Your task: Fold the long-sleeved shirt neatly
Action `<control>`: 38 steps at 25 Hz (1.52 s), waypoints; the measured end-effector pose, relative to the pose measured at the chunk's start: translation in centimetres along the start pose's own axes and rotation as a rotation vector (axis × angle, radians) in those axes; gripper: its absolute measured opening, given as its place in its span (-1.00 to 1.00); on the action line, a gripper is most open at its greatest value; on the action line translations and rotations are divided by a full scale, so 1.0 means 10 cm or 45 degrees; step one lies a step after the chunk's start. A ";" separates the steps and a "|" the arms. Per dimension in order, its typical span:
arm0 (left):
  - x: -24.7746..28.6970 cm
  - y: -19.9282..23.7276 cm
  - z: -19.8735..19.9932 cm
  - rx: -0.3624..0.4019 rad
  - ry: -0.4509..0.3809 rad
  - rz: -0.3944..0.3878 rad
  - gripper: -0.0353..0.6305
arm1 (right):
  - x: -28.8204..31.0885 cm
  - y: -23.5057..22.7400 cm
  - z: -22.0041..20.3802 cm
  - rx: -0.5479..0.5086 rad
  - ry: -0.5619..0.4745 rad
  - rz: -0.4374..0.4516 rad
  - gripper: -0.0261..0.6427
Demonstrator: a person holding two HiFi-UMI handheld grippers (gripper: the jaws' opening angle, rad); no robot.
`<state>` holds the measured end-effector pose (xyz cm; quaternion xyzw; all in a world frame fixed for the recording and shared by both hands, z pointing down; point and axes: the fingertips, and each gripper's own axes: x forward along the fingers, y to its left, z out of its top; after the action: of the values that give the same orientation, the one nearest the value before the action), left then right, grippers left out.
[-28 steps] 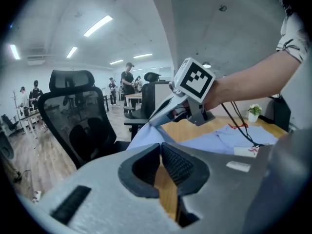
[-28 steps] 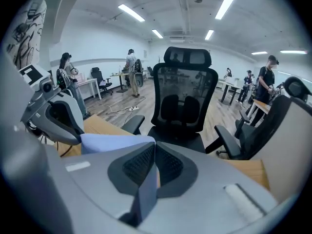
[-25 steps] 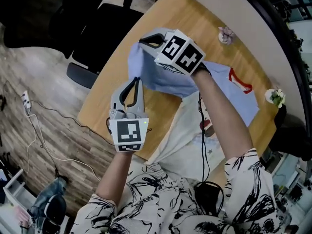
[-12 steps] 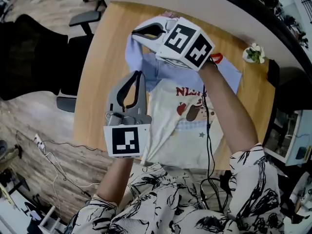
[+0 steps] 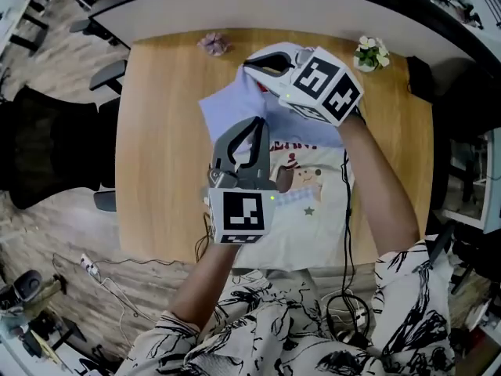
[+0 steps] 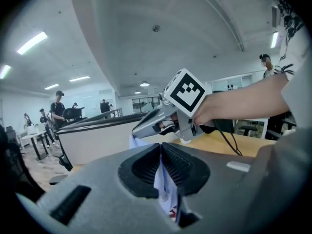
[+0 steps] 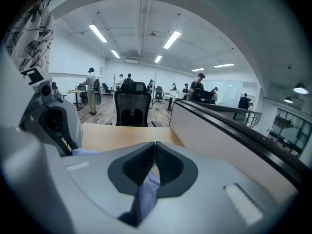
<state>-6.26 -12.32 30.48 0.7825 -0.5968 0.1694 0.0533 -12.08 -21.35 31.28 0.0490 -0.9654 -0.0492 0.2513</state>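
You held both grippers up over the table (image 5: 160,147) near the middle of the head view, each clamped on the shirt (image 5: 228,110). Your left gripper (image 5: 256,124) sat at centre frame, its cube (image 5: 243,215) facing you and its jaws pointing toward the top edge. Your left forearm (image 5: 210,276) rose to it from the lower middle, bare below the patterned sleeve (image 5: 266,339). In the left gripper view its jaws were pressed together on a thin fold of pale cloth that hung down between the pads, with a bit of red print showing at the bottom. Your right gripper (image 5: 250,63) was higher, in the upper middle, lying nearly across the frame with its tips toward the left. Your right forearm (image 5: 385,190) stretched up the right side, a black cable (image 5: 345,210) trailing along it. In the right gripper view those jaws were also closed, pinching a strip of blue cloth. The shirt's blue part was lifted and spread between the two tools, while its white front with the print lay flat on the table at lower centre, under your arms. A small plant (image 5: 370,52) stood at the table's upper right corner, apart from the shirt.
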 end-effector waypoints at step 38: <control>1.31 -0.29 -1.86 0.091 0.540 -0.482 -0.30 | -0.20 0.97 -2.32 0.579 0.351 -0.402 -0.23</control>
<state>-4.25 -18.15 52.58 0.8284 -0.4093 0.3372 0.1802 0.35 -13.08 51.59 0.2595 -0.8890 0.1367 0.3516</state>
